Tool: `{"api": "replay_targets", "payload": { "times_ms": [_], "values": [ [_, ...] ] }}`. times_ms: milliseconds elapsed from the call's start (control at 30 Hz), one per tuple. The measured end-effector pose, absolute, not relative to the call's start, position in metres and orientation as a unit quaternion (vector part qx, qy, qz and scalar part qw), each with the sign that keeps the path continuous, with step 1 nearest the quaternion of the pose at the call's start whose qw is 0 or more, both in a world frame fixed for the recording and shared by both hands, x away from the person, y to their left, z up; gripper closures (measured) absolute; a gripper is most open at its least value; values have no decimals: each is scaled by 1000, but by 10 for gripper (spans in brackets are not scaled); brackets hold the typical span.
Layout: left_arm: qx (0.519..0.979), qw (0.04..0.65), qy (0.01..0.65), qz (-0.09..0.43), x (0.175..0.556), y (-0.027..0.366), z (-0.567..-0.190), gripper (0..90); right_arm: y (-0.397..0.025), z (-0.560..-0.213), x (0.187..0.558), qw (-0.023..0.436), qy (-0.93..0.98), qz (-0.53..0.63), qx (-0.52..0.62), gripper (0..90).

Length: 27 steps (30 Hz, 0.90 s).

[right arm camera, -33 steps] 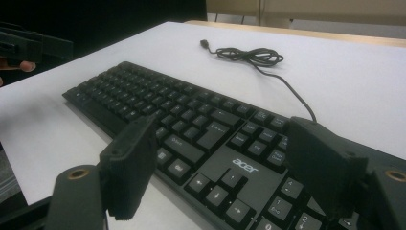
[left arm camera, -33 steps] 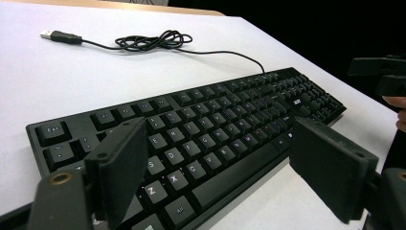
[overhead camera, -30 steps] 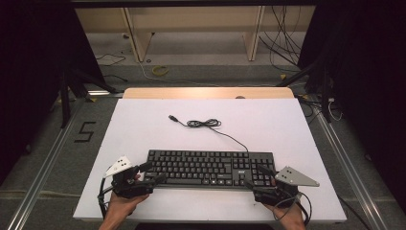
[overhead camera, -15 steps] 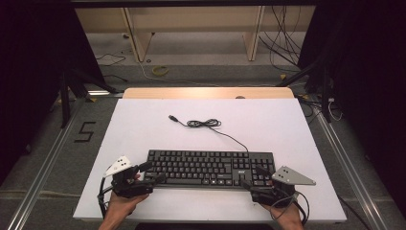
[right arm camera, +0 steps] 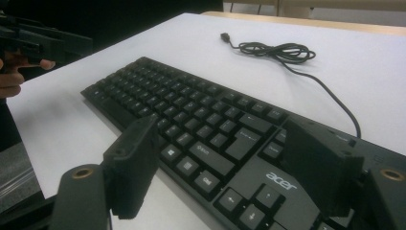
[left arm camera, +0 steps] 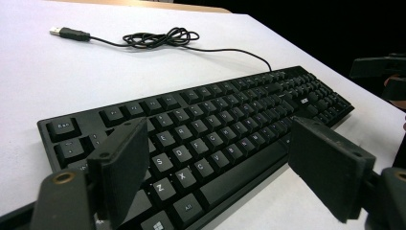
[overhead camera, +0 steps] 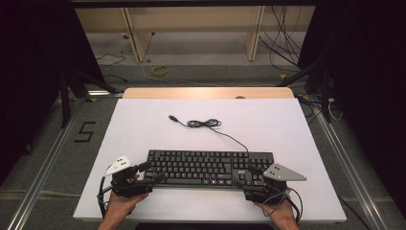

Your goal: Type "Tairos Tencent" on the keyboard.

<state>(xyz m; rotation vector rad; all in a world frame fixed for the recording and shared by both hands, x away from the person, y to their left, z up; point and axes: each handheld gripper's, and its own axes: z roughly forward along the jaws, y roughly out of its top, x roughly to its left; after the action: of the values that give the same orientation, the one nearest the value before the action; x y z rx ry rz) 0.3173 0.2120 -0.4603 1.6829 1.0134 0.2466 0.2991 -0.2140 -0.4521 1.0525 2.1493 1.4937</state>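
Observation:
A black Acer keyboard lies flat near the front of the white table. Its thin cable runs back to a loose coil and ends in a USB plug. My left gripper stands open at the keyboard's near left corner. In the left gripper view, that gripper has one jaw over the left-end keys and the other off the front edge. My right gripper is open at the near right corner; in its own view the jaws flank the arrow keys and logo.
A wooden strip runs along the table's far edge. Behind it are furniture legs, floor cables and a yellow ring. Metal rails run along both sides of the table. The coiled cable lies behind the keyboard.
My right gripper has slid a little left and forward, further over the keyboard's right end. The left gripper and the keyboard have stayed put.

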Motion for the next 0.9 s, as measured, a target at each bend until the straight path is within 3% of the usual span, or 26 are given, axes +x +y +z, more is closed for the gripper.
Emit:
{"api": "replay_targets", "payload": {
  "times_ms": [900],
  "values": [
    [710,534,446,107,321,220,-462,265,-171,-447,326,127,777,512,343,351]
  ]
}}
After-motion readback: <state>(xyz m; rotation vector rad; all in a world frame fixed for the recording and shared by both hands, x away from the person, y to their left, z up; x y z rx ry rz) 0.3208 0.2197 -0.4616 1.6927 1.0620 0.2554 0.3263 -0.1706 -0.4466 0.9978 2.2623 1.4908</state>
